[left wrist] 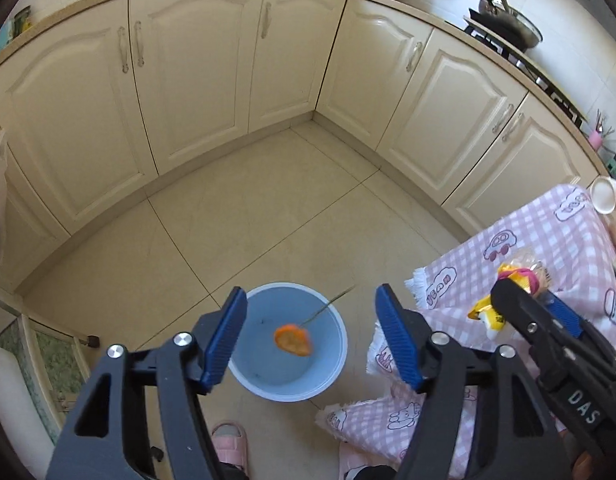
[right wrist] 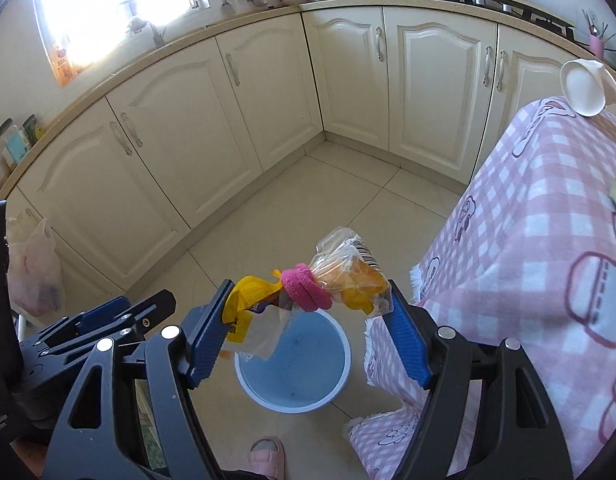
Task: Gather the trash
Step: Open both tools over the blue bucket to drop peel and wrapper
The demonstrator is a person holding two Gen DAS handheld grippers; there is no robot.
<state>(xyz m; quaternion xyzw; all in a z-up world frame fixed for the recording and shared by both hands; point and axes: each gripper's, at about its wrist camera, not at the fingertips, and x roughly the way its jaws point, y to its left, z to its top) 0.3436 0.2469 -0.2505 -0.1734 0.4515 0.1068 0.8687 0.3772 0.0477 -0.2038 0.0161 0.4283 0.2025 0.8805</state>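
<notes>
A round blue bin (left wrist: pixel 343 344) stands on the tiled floor beside the table. My left gripper (left wrist: pixel 311 304) hovers over it, open, nothing between its blue pads. An orange peel (left wrist: pixel 292 339) with a thin stalk is in mid-air inside the bin's mouth. My right gripper (right wrist: pixel 310 292) is shut on a trash bundle (right wrist: pixel 308 292): a yellow wrapper, a pink band and a clear bag with orange pieces, stretched between the pads above the bin (right wrist: pixel 243 376). In the right wrist view the left gripper (right wrist: pixel 147 304) is at lower left. The left wrist view shows the right gripper (left wrist: pixel 528 296) with the bundle (left wrist: pixel 484 312).
A table under a pink checked cloth (right wrist: pixel 548 220) stands close to the right of the bin, with a white bowl (right wrist: pixel 582 88) on it. Cream cabinets (left wrist: pixel 187 100) line the far sides. A pink slipper (left wrist: pixel 227 440) is near the bin. A plastic bag (right wrist: pixel 31 276) hangs at left.
</notes>
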